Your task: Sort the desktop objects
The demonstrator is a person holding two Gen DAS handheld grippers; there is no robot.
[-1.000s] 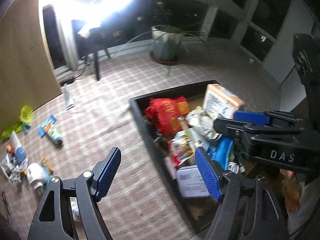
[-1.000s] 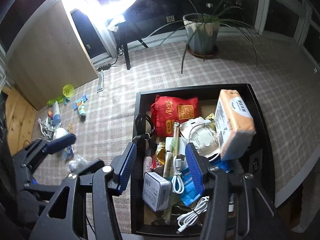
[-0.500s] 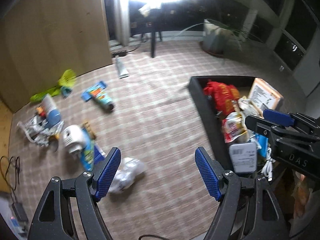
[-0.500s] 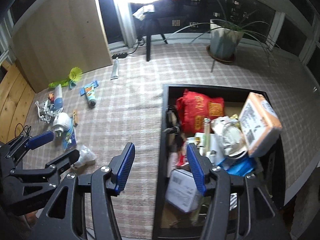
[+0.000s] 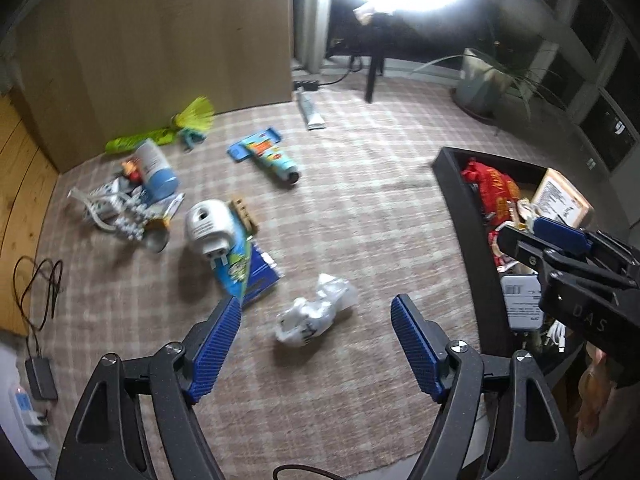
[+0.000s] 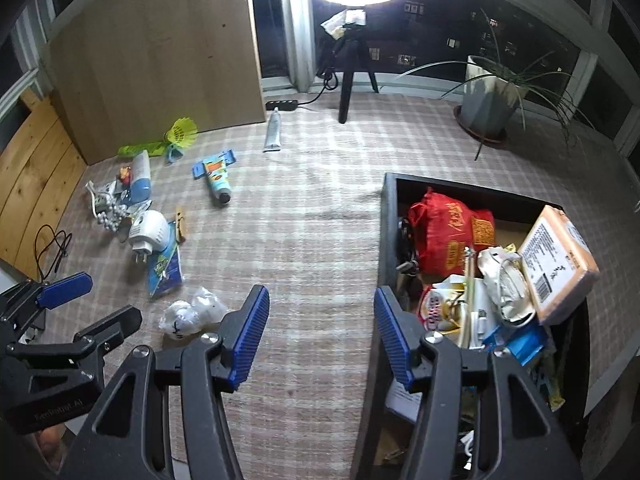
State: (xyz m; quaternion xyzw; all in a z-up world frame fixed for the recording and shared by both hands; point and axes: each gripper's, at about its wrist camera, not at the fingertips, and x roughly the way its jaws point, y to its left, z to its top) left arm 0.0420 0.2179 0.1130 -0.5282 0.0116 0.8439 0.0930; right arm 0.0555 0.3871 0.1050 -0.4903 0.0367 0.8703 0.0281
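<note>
My left gripper (image 5: 316, 344) is open and empty, just above a crumpled white plastic bag (image 5: 316, 314) on the checked cloth; the bag also shows in the right wrist view (image 6: 192, 314). My right gripper (image 6: 322, 336) is open and empty over the left rim of a black box (image 6: 386, 216) filled with a red bag (image 6: 448, 232), an orange tissue pack (image 6: 560, 264) and other items. Loose things lie at the left: a white plug-in device (image 5: 206, 228), a blue packet (image 5: 248, 276), a colourful tube (image 5: 272, 160), a white tube (image 5: 310, 110), a blue-white bottle (image 5: 156, 166), a green shuttlecock (image 5: 194, 116).
A wooden panel (image 6: 160, 52) stands at the back left. A ring light on a tripod (image 6: 352, 76) and a potted plant (image 6: 490, 100) stand at the back. A black cable (image 5: 40, 288) and a power adapter (image 5: 40, 378) lie at the left edge.
Both grippers have swung left, away from the black box and towards the loose items. The left gripper now hangs over the white plastic bag. Both stay open and empty.
</note>
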